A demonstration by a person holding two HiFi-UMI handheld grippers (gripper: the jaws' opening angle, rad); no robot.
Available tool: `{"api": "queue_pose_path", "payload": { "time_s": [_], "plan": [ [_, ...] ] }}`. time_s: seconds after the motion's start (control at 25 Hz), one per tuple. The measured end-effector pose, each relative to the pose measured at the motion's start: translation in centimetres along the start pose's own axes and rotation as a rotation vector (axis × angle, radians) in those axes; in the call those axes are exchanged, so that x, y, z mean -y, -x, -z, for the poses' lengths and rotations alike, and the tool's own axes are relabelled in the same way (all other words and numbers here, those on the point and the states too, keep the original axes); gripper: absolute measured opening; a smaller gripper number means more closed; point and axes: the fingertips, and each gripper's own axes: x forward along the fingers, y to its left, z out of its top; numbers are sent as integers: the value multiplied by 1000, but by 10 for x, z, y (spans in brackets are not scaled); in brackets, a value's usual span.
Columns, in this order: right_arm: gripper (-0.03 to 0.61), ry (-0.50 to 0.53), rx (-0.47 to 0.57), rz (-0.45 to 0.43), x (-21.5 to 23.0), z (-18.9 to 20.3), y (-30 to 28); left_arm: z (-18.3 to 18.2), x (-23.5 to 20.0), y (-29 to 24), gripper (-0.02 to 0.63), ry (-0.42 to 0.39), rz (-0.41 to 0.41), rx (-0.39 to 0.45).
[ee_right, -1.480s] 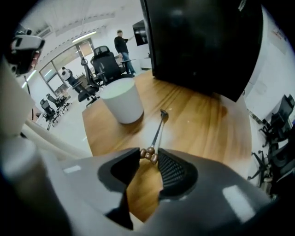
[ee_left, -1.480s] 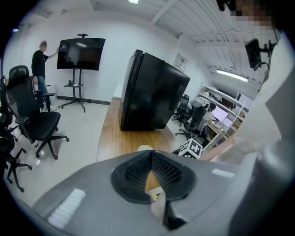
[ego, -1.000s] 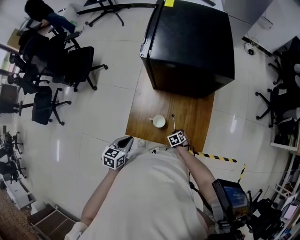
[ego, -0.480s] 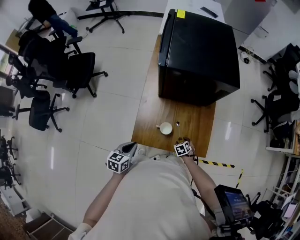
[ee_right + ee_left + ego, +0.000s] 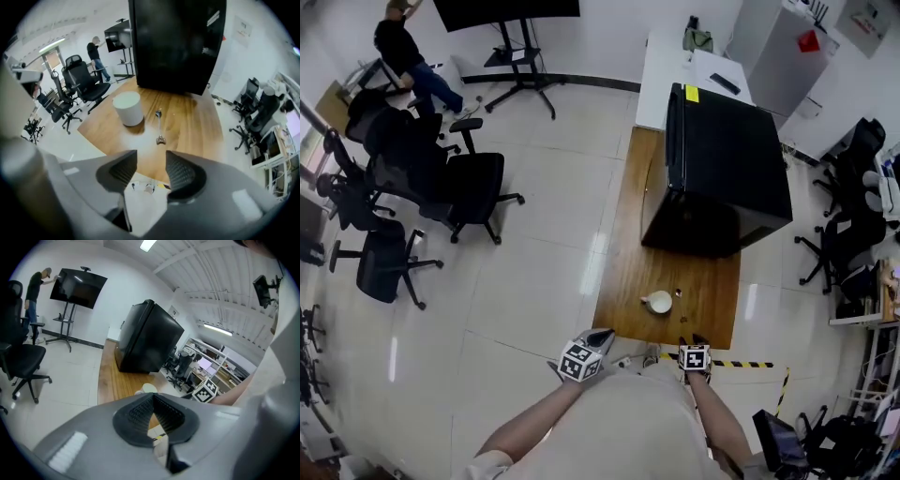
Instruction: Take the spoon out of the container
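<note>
The right gripper (image 5: 150, 160) hangs above the table's (image 5: 199, 123) near edge, jaws apart with nothing between them, having just narrowed a little; the left gripper (image 5: 151, 401) has its jaws together, empty. The spoon (image 5: 160, 125) lies flat on the wood just beside the white cup (image 5: 128, 108), outside it; in the head view it is only a speck.

The right gripper (image 5: 694, 343) drew back from the spoon (image 5: 160, 127) to beyond the desk's (image 5: 623, 281) near edge. Its jaws opened wide, then had just been closing slightly, with nothing between them.
</note>
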Motion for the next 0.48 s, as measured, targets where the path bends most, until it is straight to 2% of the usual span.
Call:
{"api": "queue_pose_path", "payload": {
  "time_s": [0.24, 0.48],
  "plan": [
    [192, -82, 74, 62, -4, 12, 68, 37, -12, -3, -4, -92, 110, -92],
    [187, -141, 212, 57, -11, -4, 107, 37, -32, 14, -5, -176, 96, -112]
  ]
}}
